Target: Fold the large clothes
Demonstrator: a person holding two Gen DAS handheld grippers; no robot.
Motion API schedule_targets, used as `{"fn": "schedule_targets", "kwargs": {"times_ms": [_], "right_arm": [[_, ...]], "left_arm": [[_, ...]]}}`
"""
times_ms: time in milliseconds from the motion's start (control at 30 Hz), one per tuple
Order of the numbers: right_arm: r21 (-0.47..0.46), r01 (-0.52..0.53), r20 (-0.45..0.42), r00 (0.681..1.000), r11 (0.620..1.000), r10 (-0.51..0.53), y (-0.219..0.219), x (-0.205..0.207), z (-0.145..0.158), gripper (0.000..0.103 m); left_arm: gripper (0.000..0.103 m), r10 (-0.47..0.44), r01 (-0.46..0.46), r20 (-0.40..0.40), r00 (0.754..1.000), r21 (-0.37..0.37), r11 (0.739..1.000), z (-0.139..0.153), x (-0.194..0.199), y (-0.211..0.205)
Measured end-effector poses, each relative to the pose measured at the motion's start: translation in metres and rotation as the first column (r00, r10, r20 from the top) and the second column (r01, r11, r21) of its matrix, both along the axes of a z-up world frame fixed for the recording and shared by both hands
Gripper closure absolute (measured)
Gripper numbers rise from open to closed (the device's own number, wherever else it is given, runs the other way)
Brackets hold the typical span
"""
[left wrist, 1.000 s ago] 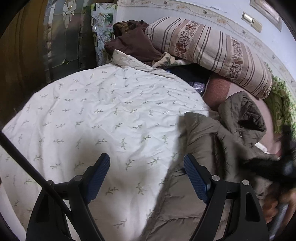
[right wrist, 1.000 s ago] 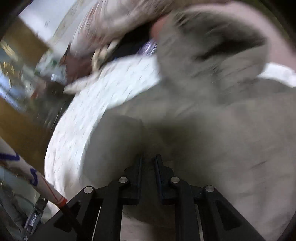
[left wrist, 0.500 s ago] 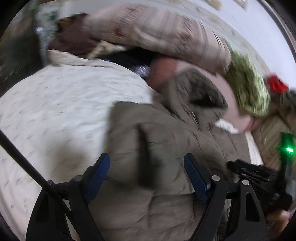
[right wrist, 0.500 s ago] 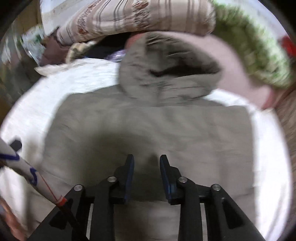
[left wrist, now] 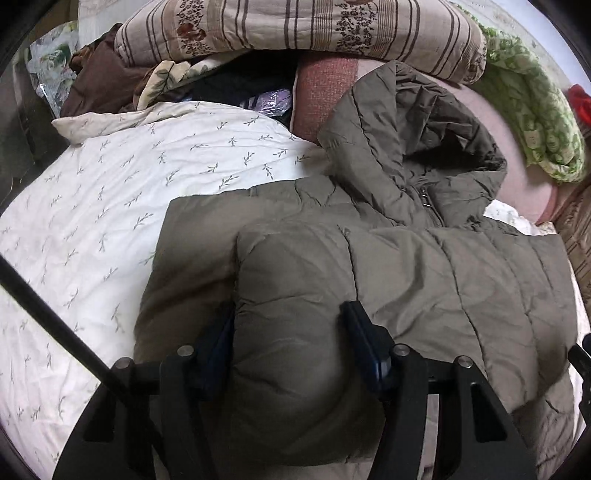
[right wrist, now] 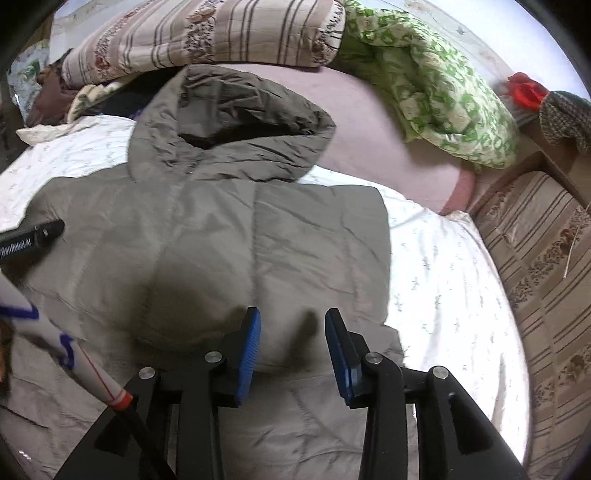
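An olive-green hooded puffer jacket (left wrist: 424, 266) lies front up on the white leaf-print bedspread (left wrist: 92, 221), hood (left wrist: 417, 140) toward the pillows. A sleeve (left wrist: 291, 306) is folded over its left front. My left gripper (left wrist: 288, 343) is open, its jaws either side of that sleeve's puffy bulk. In the right wrist view the jacket (right wrist: 221, 236) fills the middle, hood (right wrist: 236, 122) at the top. My right gripper (right wrist: 293, 339) is open and empty just above the jacket's lower right part.
A striped floral quilt (left wrist: 295, 26) and a green patterned blanket (right wrist: 436, 92) are piled at the bed's head on a pink pillow (right wrist: 388, 147). Dark clothes (left wrist: 107, 77) lie at the far left. A striped cover (right wrist: 546, 280) borders the bed's right side.
My left gripper swung right from the bare bedspread onto the jacket and now straddles the folded sleeve. My right gripper let go of the jacket fabric, opened and drew back.
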State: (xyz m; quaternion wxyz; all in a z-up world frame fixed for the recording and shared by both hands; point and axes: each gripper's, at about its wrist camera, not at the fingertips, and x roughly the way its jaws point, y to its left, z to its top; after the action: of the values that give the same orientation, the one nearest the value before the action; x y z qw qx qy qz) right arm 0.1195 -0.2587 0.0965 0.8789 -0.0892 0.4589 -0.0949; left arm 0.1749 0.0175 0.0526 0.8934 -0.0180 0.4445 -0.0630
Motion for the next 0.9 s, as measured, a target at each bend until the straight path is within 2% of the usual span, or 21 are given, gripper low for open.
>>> {"fn": "schedule_targets", "kwargs": {"times_ms": [167, 300, 467, 533, 600, 700, 767, 800, 867, 900], "right_arm": [[0.024, 0.019, -0.013, 1.0, 1.0, -0.018, -0.014, 0.001, -0.006, 0.062], [0.013, 0.023, -0.018, 1.0, 1.0, -0.023, -0.015, -0.003, -0.004, 0.061], [0.001, 0.024, -0.012, 1.0, 1.0, -0.024, -0.014, -0.015, 0.009, 0.06], [0.008, 0.026, -0.008, 1.0, 1.0, -0.026, -0.011, -0.018, 0.016, 0.06], [0.043, 0.025, -0.004, 1.0, 0.999, -0.025, -0.009, -0.019, 0.026, 0.059], [0.203, 0.009, 0.01, 1.0, 0.979, -0.012, -0.01, -0.011, 0.049, 0.057], [0.376, 0.006, 0.017, 1.0, 0.927, -0.014, -0.015, 0.004, 0.064, 0.053], [0.477, 0.005, 0.023, 1.0, 0.879, -0.019, -0.018, 0.015, 0.071, 0.05], [0.673, 0.005, 0.025, 0.999, 0.739, -0.03, -0.024, 0.047, 0.081, 0.044], [0.712, 0.014, 0.022, 0.999, 0.702, -0.042, -0.024, 0.058, 0.083, 0.043]], "left_arm": [[0.042, 0.006, -0.006, 0.024, 1.0, 0.027, 1.0, -0.001, 0.0, -0.003], [0.041, 0.011, -0.012, 0.018, 1.0, 0.044, 0.999, 0.011, -0.013, 0.0], [0.041, -0.004, 0.003, 0.067, 0.998, 0.017, 1.0, 0.041, -0.058, 0.016], [0.037, -0.01, 0.009, 0.078, 0.997, 0.023, 1.0, 0.048, -0.077, 0.022], [0.035, -0.018, 0.014, 0.099, 0.995, 0.033, 0.999, 0.052, -0.101, 0.03], [0.034, -0.018, 0.012, 0.126, 0.992, 0.042, 0.999, 0.052, -0.12, 0.039], [0.034, -0.005, 0.0, 0.14, 0.99, 0.036, 0.999, 0.049, -0.128, 0.048], [0.034, 0.003, -0.006, 0.143, 0.99, 0.024, 1.0, 0.048, -0.129, 0.053], [0.034, 0.014, -0.015, 0.149, 0.989, 0.002, 1.0, 0.045, -0.13, 0.061], [0.034, 0.02, -0.019, 0.159, 0.987, -0.008, 1.0, 0.044, -0.13, 0.066]]}}
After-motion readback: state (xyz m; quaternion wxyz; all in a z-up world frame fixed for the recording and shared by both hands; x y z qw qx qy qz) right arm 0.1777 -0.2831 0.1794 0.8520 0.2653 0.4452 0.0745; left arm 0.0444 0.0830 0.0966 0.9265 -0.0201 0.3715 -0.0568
